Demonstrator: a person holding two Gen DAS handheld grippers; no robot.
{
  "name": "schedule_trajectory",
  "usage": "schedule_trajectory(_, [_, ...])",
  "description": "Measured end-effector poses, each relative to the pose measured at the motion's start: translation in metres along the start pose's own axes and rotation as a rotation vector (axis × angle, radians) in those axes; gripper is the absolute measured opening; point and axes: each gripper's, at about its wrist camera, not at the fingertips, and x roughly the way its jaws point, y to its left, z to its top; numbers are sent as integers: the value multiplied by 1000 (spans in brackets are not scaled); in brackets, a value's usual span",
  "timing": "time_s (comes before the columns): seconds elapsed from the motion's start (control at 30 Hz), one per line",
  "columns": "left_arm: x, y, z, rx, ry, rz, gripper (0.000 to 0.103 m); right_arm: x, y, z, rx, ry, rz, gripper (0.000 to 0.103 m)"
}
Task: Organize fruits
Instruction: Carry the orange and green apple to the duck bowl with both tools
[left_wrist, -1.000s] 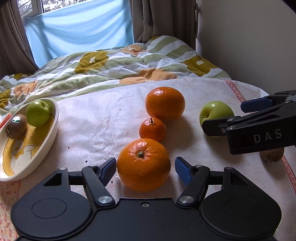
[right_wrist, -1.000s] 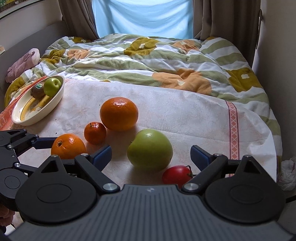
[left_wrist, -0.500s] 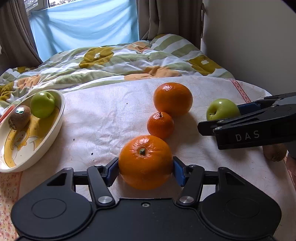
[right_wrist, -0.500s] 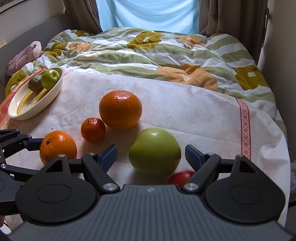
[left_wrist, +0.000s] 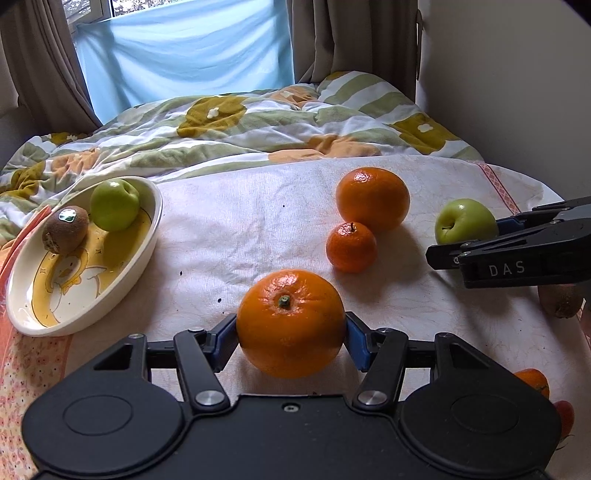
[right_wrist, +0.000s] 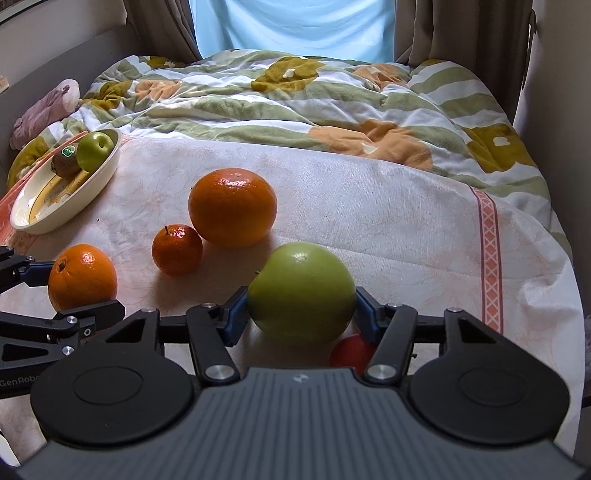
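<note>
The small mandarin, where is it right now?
In the left wrist view the small mandarin sits on the white cloth right of centre, just in front of the big orange and untouched by either gripper.

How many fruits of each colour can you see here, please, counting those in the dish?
Orange fruits: 4
Green apples: 2
Brown kiwis: 2
Red fruit: 1
Total: 9
</note>
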Motion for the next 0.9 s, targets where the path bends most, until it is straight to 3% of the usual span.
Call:
schedule_trajectory(0.43, [-31,10,9,-24,-44,32,64,-26,3,4,26,-32,14,73])
schedule_trajectory(0.9, [-110,67,38,-94,-153,110,64,-104,54,57,-9,-137,71,73])
